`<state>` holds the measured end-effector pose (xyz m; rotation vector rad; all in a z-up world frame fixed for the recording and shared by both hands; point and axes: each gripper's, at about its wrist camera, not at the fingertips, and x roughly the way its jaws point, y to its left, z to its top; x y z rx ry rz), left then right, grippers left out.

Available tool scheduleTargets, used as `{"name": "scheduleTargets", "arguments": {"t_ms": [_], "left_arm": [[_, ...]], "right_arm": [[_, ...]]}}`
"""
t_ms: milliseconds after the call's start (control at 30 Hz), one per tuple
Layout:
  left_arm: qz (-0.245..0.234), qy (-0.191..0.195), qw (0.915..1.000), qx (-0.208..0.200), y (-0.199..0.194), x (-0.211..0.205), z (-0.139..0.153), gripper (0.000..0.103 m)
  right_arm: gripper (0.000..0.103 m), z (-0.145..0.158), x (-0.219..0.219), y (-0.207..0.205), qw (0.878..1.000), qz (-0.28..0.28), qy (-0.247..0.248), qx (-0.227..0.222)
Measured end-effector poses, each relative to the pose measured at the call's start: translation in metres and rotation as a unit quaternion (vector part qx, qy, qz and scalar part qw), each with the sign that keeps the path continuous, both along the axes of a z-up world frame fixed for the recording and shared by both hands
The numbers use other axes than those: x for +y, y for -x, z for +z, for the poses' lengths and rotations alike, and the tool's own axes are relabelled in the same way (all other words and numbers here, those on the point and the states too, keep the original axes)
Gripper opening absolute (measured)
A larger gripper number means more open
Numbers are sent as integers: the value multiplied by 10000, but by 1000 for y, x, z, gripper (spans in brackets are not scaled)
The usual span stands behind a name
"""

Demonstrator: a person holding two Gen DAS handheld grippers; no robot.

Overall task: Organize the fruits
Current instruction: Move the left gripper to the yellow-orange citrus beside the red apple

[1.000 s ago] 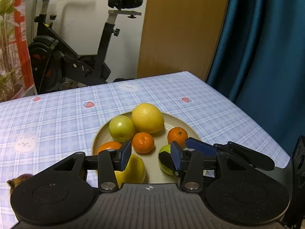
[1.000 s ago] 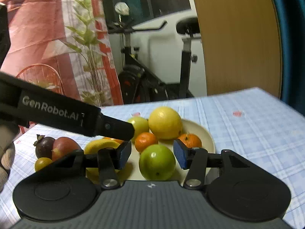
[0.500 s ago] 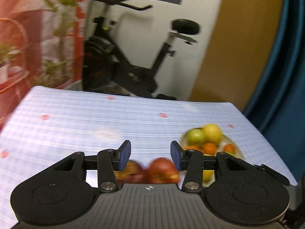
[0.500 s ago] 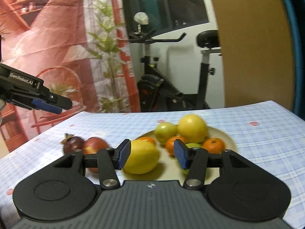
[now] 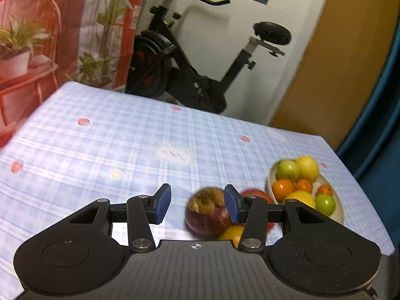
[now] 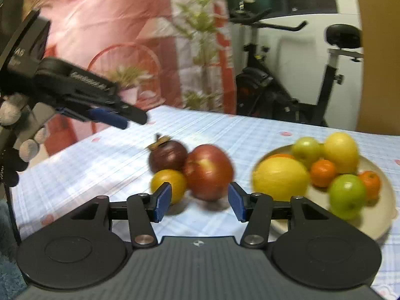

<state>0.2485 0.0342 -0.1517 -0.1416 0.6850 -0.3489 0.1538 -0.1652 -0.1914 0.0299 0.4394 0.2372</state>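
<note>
While both grippers hover above the table, neither holds anything. The left gripper (image 5: 197, 203), black with blue pads, has its jaws partly open with only tablecloth between them; its right pad sits just in front of a dark purple mangosteen with a dried brown cap (image 5: 207, 211). The right gripper (image 6: 198, 202), of the same build, is also partly open and empty, pointing at a round red apple (image 6: 208, 171). That apple touches the mangosteen and a small yellow-orange fruit (image 6: 168, 183); these three cluster on the pale blue checked tablecloth (image 5: 105, 145), just left of a cream round plate (image 6: 385, 197). On the plate lie a large yellow lemon (image 6: 281, 178), two green apples, another yellow fruit and several small oranges. Beyond the table stands a black exercise bike (image 5: 190, 67). In the right wrist view a gloved hand (image 6: 17, 130) holds the left gripper at the left edge.
</note>
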Motion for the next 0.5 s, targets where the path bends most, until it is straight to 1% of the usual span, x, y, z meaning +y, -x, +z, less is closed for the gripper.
{"name": "scheduleTargets", "arguments": {"t_ms": [100, 300, 333, 433, 500], "left_arm": [[-265, -49, 9996, 49, 14, -6, -9, 50], [-493, 136, 9983, 297, 20, -10, -23, 50], [-518, 150, 9980, 332, 20, -11, -25, 49], [-633, 179, 9969, 434, 18, -18, -30, 49], [-668, 182, 9964, 484, 17, -22, -33, 49]], "right_arm": [[53, -3, 11, -11, 9996, 217, 29, 198], [53, -11, 30, -31, 9970, 475, -40, 608], [56, -12, 32, -34, 9965, 505, -74, 669], [56, -14, 31, -42, 9955, 432, -252, 810], [56, -14, 30, -44, 9950, 398, -257, 877]]}}
